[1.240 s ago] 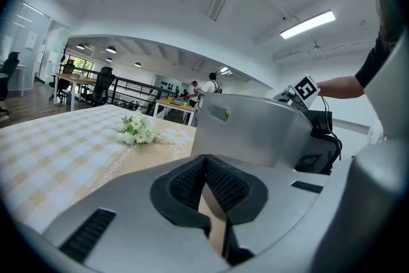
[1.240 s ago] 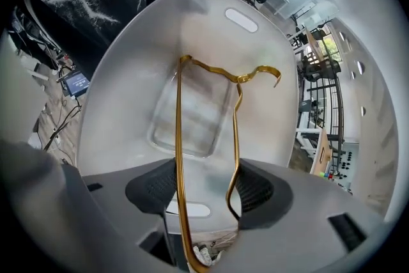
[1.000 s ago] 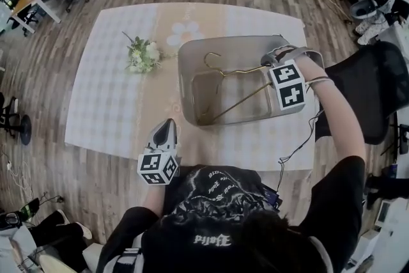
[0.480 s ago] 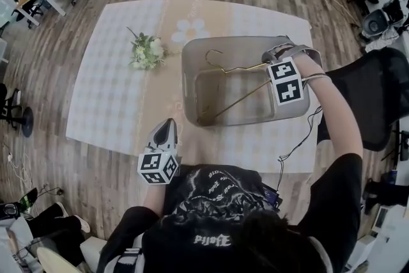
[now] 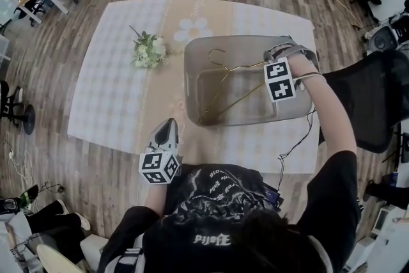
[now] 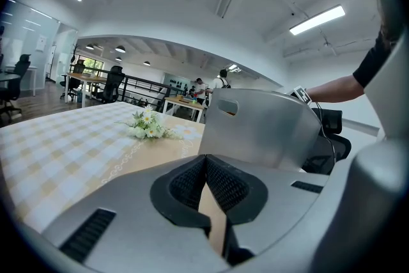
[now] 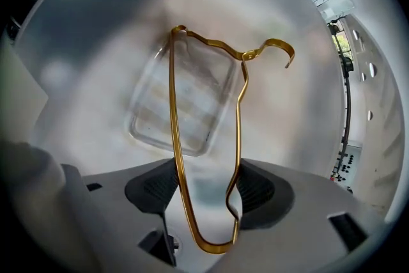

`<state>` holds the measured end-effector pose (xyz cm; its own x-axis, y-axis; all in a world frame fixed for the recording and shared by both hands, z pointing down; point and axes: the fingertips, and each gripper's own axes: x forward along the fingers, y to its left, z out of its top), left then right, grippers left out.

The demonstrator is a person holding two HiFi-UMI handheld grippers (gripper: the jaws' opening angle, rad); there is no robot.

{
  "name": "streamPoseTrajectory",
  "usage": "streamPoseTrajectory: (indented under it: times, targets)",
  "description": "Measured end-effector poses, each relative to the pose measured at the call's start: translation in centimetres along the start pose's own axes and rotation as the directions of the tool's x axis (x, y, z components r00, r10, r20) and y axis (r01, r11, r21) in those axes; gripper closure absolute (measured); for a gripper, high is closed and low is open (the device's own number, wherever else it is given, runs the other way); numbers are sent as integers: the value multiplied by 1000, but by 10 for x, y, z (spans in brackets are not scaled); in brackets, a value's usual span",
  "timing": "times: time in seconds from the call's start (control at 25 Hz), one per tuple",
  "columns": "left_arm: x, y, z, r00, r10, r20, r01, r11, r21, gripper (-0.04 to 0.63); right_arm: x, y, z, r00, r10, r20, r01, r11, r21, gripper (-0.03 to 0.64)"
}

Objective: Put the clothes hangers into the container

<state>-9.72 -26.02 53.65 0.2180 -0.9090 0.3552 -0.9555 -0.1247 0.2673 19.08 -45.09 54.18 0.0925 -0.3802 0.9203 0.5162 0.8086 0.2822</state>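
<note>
A gold wire clothes hanger (image 5: 233, 68) hangs tilted inside the grey container (image 5: 192, 67), its hook toward the far left corner. My right gripper (image 5: 271, 57) is over the container's right side and is shut on the hanger's shoulder end. In the right gripper view the two wires of the hanger (image 7: 172, 112) run between the pads of that gripper (image 7: 203, 185), each wire against a pad. My left gripper (image 5: 167, 131) rests at the table's near edge, shut and empty. In the left gripper view its jaws (image 6: 206, 166) meet, facing the container wall (image 6: 262, 131).
A small bunch of white flowers (image 5: 147, 50) lies on the checked tablecloth (image 5: 108, 99) left of the container, also in the left gripper view (image 6: 148, 126). A black office chair (image 5: 377, 99) stands to the right of the table. A cable (image 5: 297, 144) hangs over the near right edge.
My right gripper with the hanger has edged slightly left over the container. The left gripper has stayed where it was.
</note>
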Motion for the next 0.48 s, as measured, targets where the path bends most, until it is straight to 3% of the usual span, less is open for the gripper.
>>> streamPoseTrajectory:
  times: [0.48]
  targets:
    - [-6, 12, -3, 1000, 19, 0, -19, 1000, -14, 575, 22, 2, -3, 997, -35, -76, 37, 999, 33, 324]
